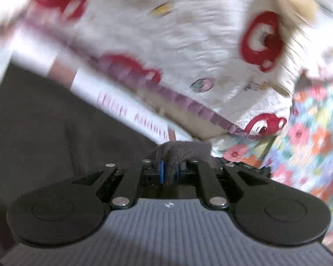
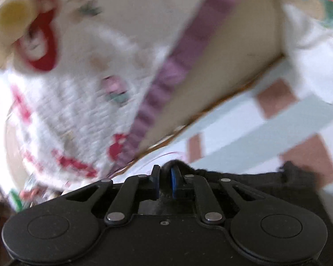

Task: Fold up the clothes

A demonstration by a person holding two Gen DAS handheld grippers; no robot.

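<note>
Both grippers (image 1: 169, 170) (image 2: 165, 181) clamping dark garment (image 1: 44, 122)

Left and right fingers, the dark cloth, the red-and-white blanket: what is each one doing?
Left gripper: shut, pinching a bunched fold of the dark cloth.
Right gripper: shut on an edge of the dark cloth.
Dark cloth: held by both grippers, spread below the left one.
Red-and-white blanket: lying beyond the grippers, blurred, purple ruffled edge showing.
Flowered fabric: lying beside the blanket, untouched.

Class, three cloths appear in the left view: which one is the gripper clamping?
The dark garment, bunched in the left gripper; the white bear-print quilt and flowered cloth lie beyond.
</note>
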